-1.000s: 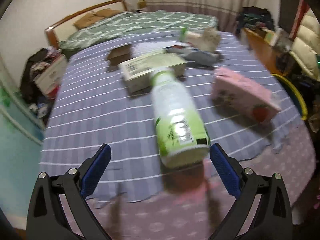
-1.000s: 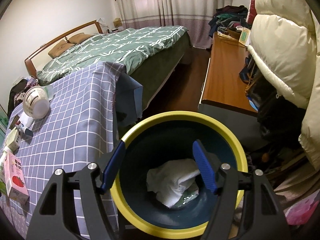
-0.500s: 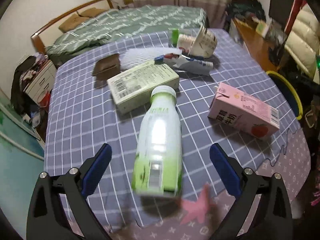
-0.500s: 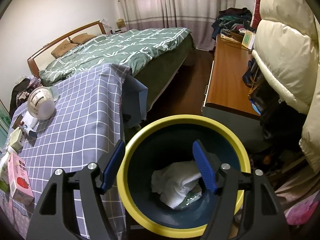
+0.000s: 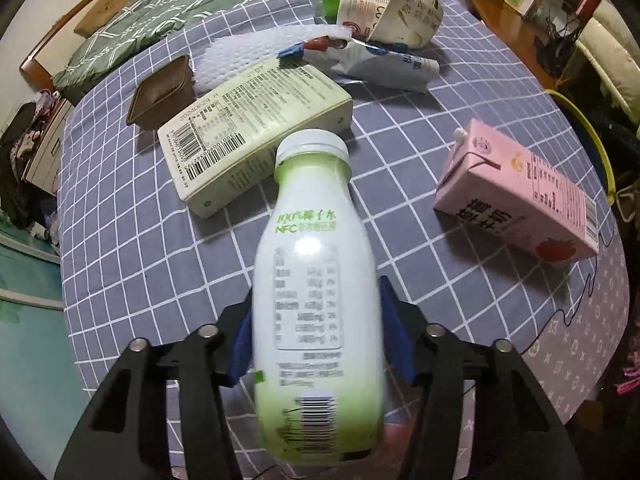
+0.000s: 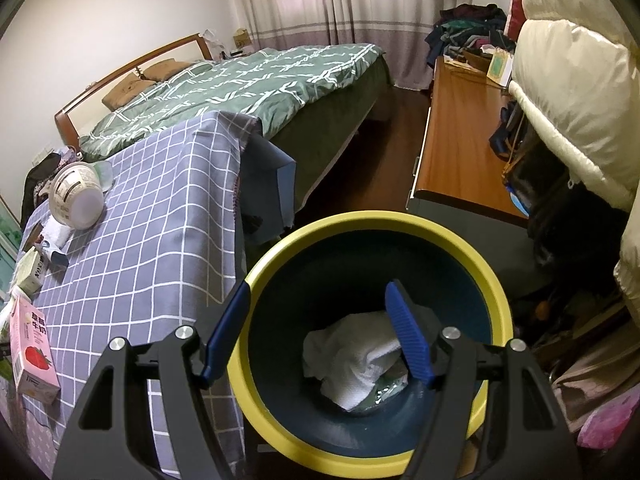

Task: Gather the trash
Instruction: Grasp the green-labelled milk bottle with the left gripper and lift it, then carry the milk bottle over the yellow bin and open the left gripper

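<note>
A white and green plastic bottle [image 5: 316, 280] lies on the checked tablecloth [image 5: 120, 240], cap pointing away. My left gripper [image 5: 316, 320] points steeply down over it. Its jaws are closing, and the blue pads [image 5: 240, 344] touch both sides of the bottle's body. In the right wrist view my right gripper [image 6: 318, 292] hangs open above a dark bin with a yellow rim [image 6: 496, 292], with nothing between its fingers. Crumpled white paper [image 6: 352, 356] lies in the bin.
More trash lies on the table: a pink milk carton [image 5: 520, 200], a pale green box [image 5: 256, 128], a brown tray [image 5: 160, 96], a paper cup [image 5: 400, 12], a crumpled wrapper [image 5: 376, 60]. A bed [image 6: 260, 76] and a wooden desk [image 6: 460, 140] stand beyond.
My left gripper has come down and forward over the bottle, and its wide-open jaws have closed in onto the bottle's sides. The right gripper has stayed over the bin.
</note>
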The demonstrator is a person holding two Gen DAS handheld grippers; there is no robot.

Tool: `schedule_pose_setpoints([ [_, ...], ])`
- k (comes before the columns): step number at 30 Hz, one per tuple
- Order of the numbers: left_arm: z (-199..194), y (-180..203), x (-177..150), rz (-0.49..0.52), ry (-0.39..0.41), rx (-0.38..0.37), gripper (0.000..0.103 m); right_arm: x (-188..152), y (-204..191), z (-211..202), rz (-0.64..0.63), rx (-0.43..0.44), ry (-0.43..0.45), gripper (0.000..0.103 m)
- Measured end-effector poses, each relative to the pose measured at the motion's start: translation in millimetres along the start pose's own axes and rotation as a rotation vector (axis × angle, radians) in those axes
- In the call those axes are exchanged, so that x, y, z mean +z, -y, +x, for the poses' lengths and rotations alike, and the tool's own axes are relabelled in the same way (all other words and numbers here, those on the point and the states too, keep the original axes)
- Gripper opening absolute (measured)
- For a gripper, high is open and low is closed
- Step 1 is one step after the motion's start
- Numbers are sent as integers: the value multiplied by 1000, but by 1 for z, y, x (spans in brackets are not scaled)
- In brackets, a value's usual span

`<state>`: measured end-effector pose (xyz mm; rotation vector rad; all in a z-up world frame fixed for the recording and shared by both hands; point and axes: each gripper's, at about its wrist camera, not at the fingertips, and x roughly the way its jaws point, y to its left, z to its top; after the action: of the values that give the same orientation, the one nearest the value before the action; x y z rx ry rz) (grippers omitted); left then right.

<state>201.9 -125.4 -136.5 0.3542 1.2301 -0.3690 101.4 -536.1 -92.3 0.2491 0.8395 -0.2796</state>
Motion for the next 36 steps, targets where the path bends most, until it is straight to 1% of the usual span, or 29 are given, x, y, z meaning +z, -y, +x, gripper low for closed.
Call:
schedule_pose_setpoints([
  [4, -2, -2, -3, -10, 9, -10, 52, -2, -2, 2, -6, 9, -5, 67],
  [11, -21, -6, -16, -32, 61, -16, 51, -5, -1, 2, -7, 9, -11, 67],
  [16, -42, 2, -23, -14, 114, -19, 51, -6, 0, 2, -10, 10, -13, 67],
  [19, -55, 14, -22, 12, 143, -30, 51, -9, 1, -1, -12, 9, -14, 67],
  [25, -89, 52, -10, 113, 214, -65, 51, -17, 9, -17, 1, 12, 13, 67],
  [28, -106, 79, 5, 177, 255, -88, 51, -24, 14, -26, 10, 13, 26, 67],
  [31, -116, 110, 26, 243, 286, -118, 51, -32, 21, -36, 14, 9, 41, 67],
  [36, -115, 180, 66, 373, 306, -194, 51, -42, 35, -56, 18, -23, 74, 67],
])
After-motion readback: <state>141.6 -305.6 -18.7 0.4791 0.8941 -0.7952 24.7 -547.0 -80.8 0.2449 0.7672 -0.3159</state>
